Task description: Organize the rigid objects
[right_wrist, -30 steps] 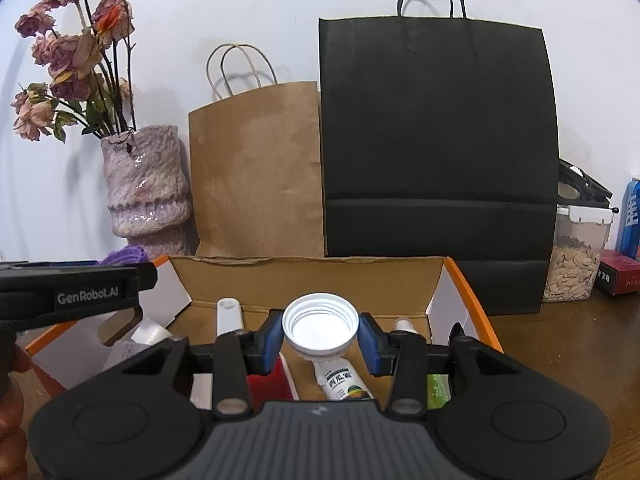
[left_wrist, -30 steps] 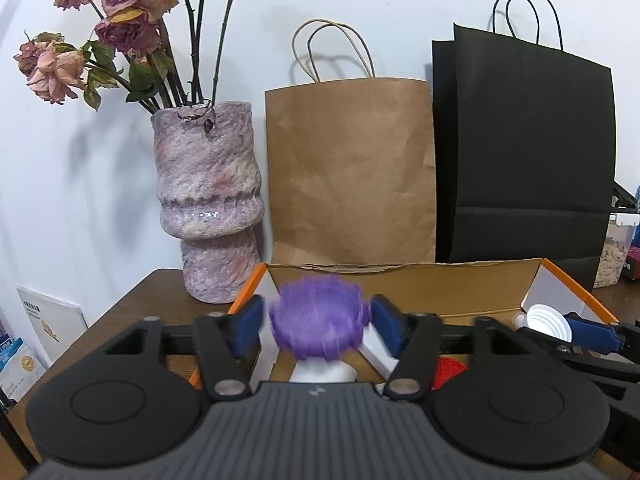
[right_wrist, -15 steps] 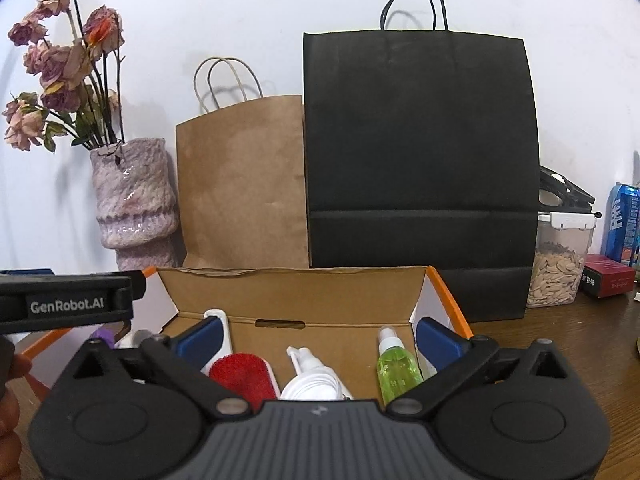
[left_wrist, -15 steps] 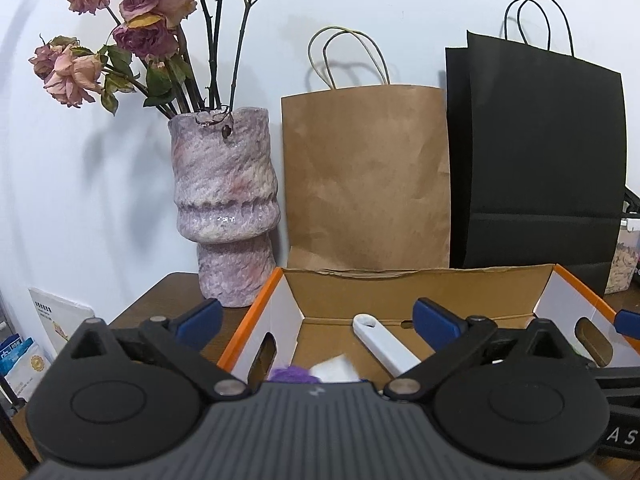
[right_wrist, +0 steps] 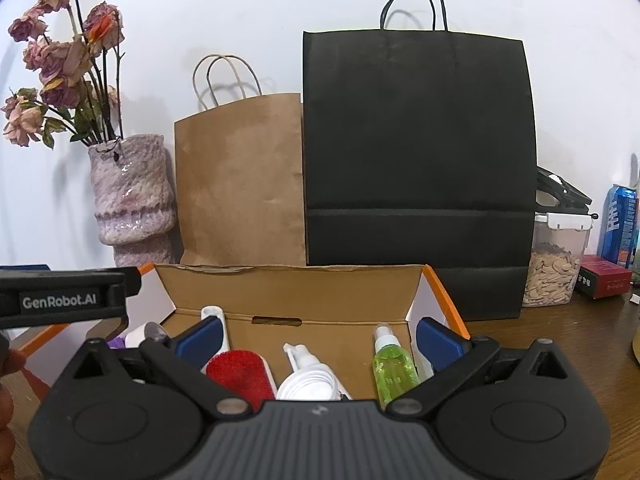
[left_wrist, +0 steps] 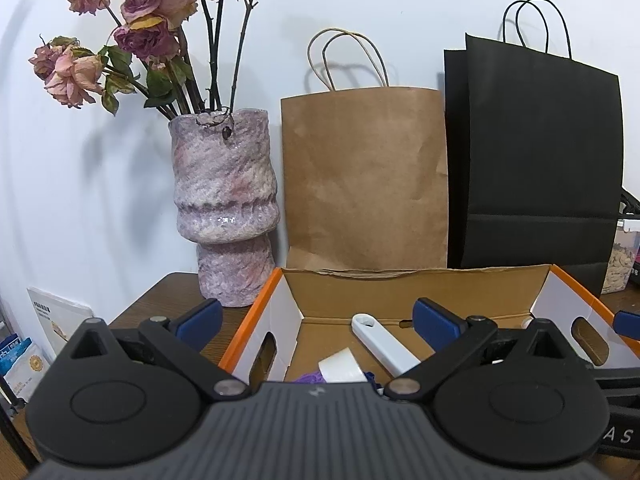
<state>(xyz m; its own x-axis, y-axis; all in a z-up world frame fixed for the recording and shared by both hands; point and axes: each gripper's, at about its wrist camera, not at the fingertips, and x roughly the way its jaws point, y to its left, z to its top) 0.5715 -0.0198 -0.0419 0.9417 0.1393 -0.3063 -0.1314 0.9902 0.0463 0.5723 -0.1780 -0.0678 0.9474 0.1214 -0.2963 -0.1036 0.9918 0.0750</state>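
Note:
An open cardboard box with orange rims (left_wrist: pixel 416 288) (right_wrist: pixel 288 292) stands in front of both grippers. My left gripper (left_wrist: pixel 318 318) is open and empty above the box's left end. Below it lie a purple ridged piece (left_wrist: pixel 308 378), a white roll (left_wrist: pixel 340 366) and a white handle (left_wrist: pixel 384 344). My right gripper (right_wrist: pixel 318 338) is open and empty above the box's middle. Under it lie a red brush (right_wrist: pixel 240 372), a white lid on a white bottle (right_wrist: pixel 310 380) and a green spray bottle (right_wrist: pixel 392 364).
A pink vase of dried roses (left_wrist: pixel 224 208), a brown paper bag (left_wrist: pixel 364 176) and a black paper bag (right_wrist: pixel 420 168) stand behind the box. A jar of seeds (right_wrist: pixel 554 268), a blue can (right_wrist: pixel 620 224) and a red box (right_wrist: pixel 604 276) are at the right.
Both grippers opened: the left let the purple piece go into the box, the right let the white lid go. Both then rose and drew back a little.

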